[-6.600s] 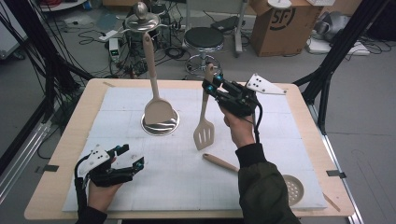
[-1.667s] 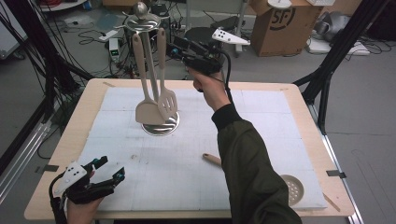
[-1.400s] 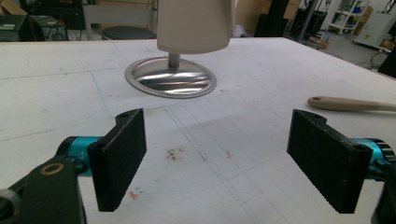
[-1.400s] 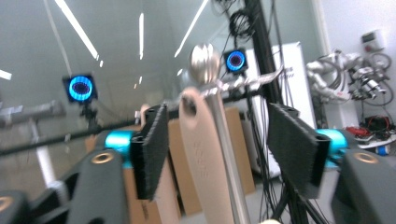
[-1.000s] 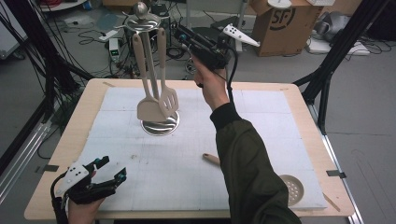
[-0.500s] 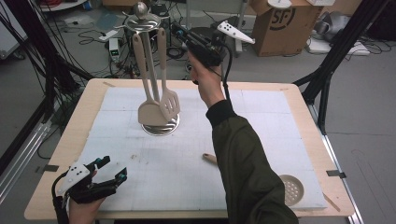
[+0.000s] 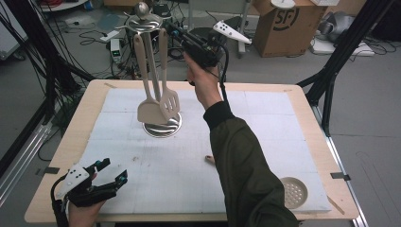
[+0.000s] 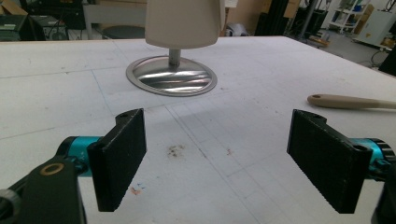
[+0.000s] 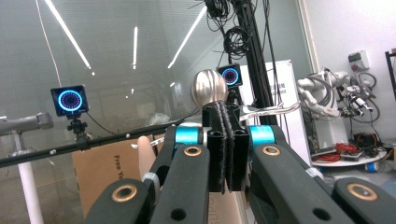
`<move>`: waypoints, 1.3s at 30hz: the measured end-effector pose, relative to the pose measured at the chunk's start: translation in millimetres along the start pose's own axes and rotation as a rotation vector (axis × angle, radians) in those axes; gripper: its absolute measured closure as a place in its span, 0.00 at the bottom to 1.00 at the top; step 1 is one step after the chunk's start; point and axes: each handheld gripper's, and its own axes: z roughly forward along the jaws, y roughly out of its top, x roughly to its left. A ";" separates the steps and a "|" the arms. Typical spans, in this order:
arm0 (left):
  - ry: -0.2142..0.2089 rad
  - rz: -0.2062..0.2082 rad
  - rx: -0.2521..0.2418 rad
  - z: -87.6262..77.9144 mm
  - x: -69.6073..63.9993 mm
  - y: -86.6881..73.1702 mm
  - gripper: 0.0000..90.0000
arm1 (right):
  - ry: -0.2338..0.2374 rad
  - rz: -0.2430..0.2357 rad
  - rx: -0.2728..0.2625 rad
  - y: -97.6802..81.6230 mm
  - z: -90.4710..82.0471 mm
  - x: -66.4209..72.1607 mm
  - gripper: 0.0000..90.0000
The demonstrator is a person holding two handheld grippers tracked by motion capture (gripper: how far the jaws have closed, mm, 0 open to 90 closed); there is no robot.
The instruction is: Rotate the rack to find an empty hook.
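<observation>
A steel utensil rack (image 7: 163, 126) with a ball top (image 7: 142, 8) stands at the table's back middle. A solid spatula (image 7: 147, 111) and a slotted spatula (image 7: 169, 101) hang from it side by side. My right gripper (image 7: 168, 32) is raised beside the rack's top, just right of the slotted spatula's handle. In the right gripper view its jaws (image 9: 227, 109) are shut pad to pad with nothing between them, below the ball (image 9: 209, 88). My left gripper (image 7: 113, 169) rests open at the front left, facing the rack base (image 8: 171, 76).
A wooden handle (image 7: 209, 160) lies on the white mat, partly hidden by the sleeve, also in the left gripper view as a beige handle (image 8: 350, 101). A round perforated skimmer head (image 7: 293, 191) lies front right. Cables and a cardboard box (image 7: 283, 19) lie behind the table.
The slotted spatula, first held by my right gripper over the table, now hangs on the rack. The right hand has stayed up by the rack's top. The left gripper has shifted slightly left.
</observation>
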 end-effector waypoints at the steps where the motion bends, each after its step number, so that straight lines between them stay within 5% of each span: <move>1: 0.000 0.000 0.000 0.0 0.0 0.0 0.22 | 0.002 0.000 -0.001 0.5 -0.2 0.8 0.99; 39: 0.001 0.005 -0.004 -1.2 -2.0 0.9 0.22 | 0.061 -0.043 0.034 -6.1 8.5 24.9 0.99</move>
